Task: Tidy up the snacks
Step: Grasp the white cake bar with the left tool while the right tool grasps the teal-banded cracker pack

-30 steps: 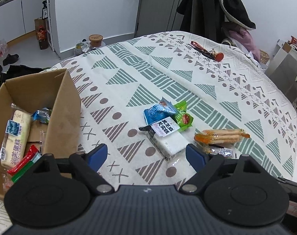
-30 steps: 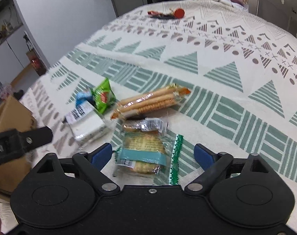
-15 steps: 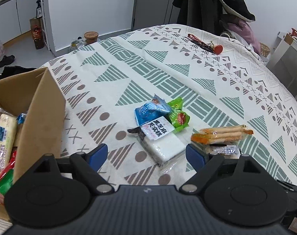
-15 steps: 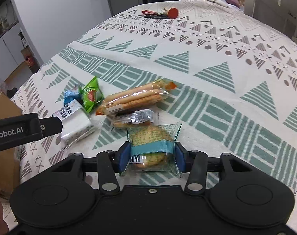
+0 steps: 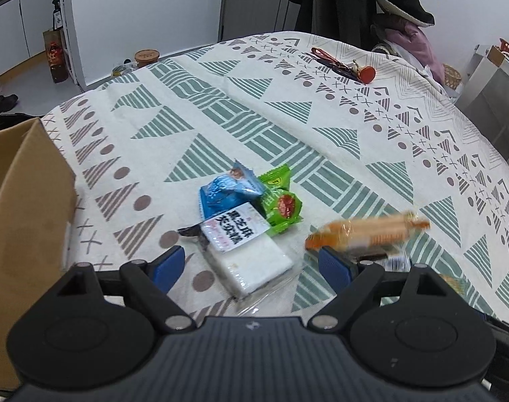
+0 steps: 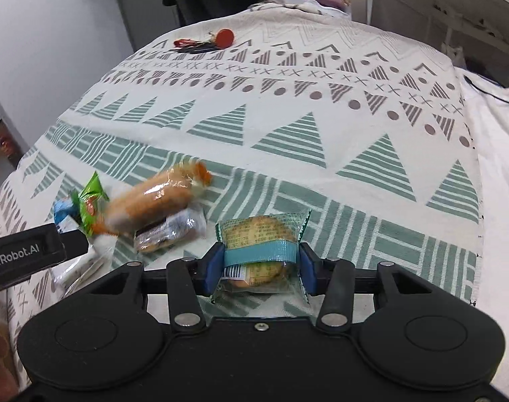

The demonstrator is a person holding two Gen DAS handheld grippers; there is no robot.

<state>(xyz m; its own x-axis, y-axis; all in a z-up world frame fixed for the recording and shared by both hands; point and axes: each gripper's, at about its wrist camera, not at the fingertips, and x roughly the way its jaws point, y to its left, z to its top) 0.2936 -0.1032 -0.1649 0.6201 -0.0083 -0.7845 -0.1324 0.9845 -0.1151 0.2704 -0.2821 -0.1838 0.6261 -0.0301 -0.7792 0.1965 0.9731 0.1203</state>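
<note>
My right gripper [image 6: 259, 268] is shut on a clear-wrapped cookie packet with a teal band [image 6: 259, 238], held just above the patterned tablecloth [image 6: 288, 107]. My left gripper [image 5: 251, 263] is open, its blue pads on either side of a white cake bar with a black-lettered label [image 5: 244, 248]. Behind that bar lie a blue packet [image 5: 226, 191] and a green packet [image 5: 281, 202]. An orange-wrapped biscuit-stick pack [image 5: 365, 231] looks blurred to the right. The cardboard box [image 5: 23, 197] stands at the left.
A small dark-wrapped snack [image 6: 169, 232] lies beside the biscuit-stick pack [image 6: 154, 197]. A red key tag with scissors [image 5: 345, 67] rests at the table's far side. Clothes hang on a chair [image 5: 355, 0] beyond. The left gripper's body [image 6: 23, 256] juts into the right wrist view.
My right gripper shut on the cookie packet and lifted it. The biscuit-stick pack got shifted and is blurred. My left gripper moved right, away from the box, over the white cake bar.
</note>
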